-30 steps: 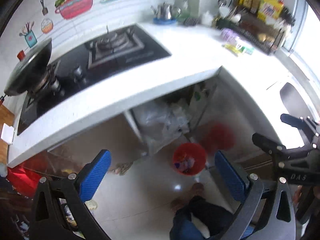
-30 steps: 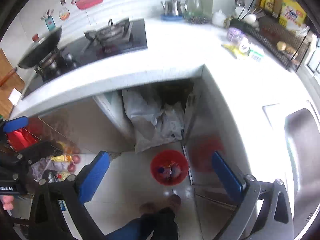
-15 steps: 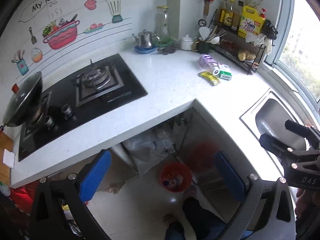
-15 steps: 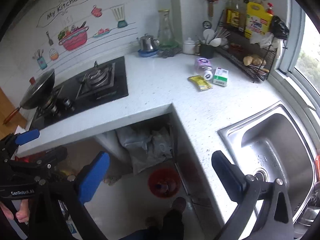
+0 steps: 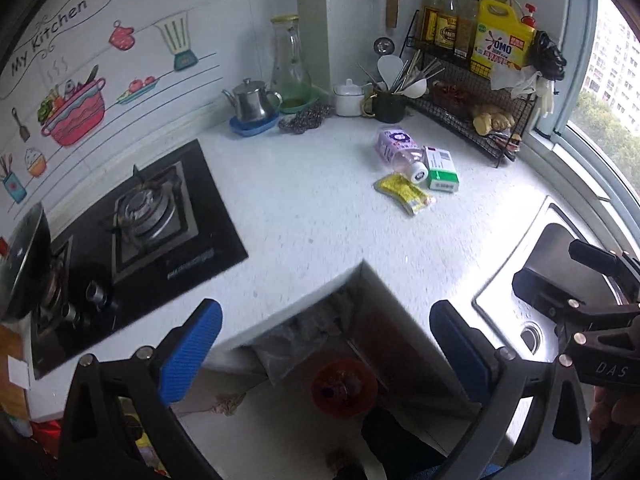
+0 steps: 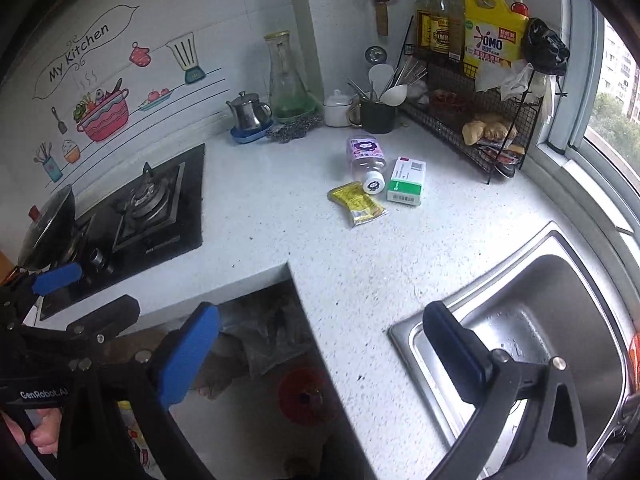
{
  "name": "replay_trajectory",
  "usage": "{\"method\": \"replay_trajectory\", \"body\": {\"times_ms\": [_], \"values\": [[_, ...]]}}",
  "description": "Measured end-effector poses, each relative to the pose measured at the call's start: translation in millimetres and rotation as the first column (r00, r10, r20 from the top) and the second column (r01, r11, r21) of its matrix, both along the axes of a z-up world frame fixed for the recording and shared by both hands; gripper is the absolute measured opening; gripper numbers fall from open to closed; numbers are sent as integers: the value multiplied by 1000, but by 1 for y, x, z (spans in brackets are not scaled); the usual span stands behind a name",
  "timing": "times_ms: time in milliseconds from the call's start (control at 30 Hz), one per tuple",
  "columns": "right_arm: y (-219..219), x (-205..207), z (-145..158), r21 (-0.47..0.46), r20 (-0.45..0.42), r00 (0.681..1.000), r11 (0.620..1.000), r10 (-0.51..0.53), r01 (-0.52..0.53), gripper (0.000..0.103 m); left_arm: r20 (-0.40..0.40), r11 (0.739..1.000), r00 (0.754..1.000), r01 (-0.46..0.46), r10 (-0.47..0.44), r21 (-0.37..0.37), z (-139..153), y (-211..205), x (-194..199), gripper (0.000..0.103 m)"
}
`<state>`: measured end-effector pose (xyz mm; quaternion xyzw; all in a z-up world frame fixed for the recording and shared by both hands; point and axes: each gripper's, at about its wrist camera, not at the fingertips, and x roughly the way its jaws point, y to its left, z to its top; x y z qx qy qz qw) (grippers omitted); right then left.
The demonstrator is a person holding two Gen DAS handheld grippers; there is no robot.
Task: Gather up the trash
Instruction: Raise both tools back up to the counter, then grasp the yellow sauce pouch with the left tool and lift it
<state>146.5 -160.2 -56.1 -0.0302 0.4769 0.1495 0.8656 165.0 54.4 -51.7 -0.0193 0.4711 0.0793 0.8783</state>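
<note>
Three pieces of trash lie together on the white counter [image 5: 304, 208]: a purple bottle [image 5: 396, 152] on its side, a green-and-white box [image 5: 441, 169] and a yellow packet [image 5: 404, 193]. They also show in the right wrist view: the bottle [image 6: 367, 160], the box [image 6: 407, 181], the packet [image 6: 357, 203]. A red bin [image 5: 344, 386] holding trash stands on the floor below the counter corner; it shows too in the right wrist view [image 6: 304, 396]. My left gripper [image 5: 326, 344] and right gripper [image 6: 320, 346] are both open and empty, held well short of the trash.
A black gas hob [image 5: 136, 232] with a wok [image 5: 24, 260] is at the left. A steel sink [image 6: 532, 328] is at the right. A kettle [image 5: 252, 102], glass carafe [image 5: 290, 68], utensil cup [image 5: 386, 102] and wire rack [image 5: 476, 96] with bottles line the back wall.
Both grippers have risen from looking down at the floor bin to looking over the counter. The trash on the counter is now nearer and larger in both views. Both stay open.
</note>
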Motion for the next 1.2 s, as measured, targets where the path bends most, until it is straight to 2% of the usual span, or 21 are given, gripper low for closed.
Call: {"method": "replay_trajectory", "body": {"times_ms": [267,567,733,900,1200], "values": [[-27,81,-1,-20,-15,1000,1000,-17,17,102,-7,1000,1000,6,-5,20,-1,-17,93,103],[-65,159,-21,-70,-65,997,997,-44,40,102,-41,997,999,-22,19,-77,-30,-35,182,103],[-83,196,-46,-91,-113,993,995,-45,34,99,-100,995,995,-38,29,-93,-59,-47,220,103],[-96,225,-76,-104,-167,985,994,-52,34,98,-182,987,980,-103,79,-125,-104,-55,250,103],[-115,258,-123,-112,-227,973,994,-36,11,98,-275,964,947,-214,165,-158,-164,-67,273,103]]}}
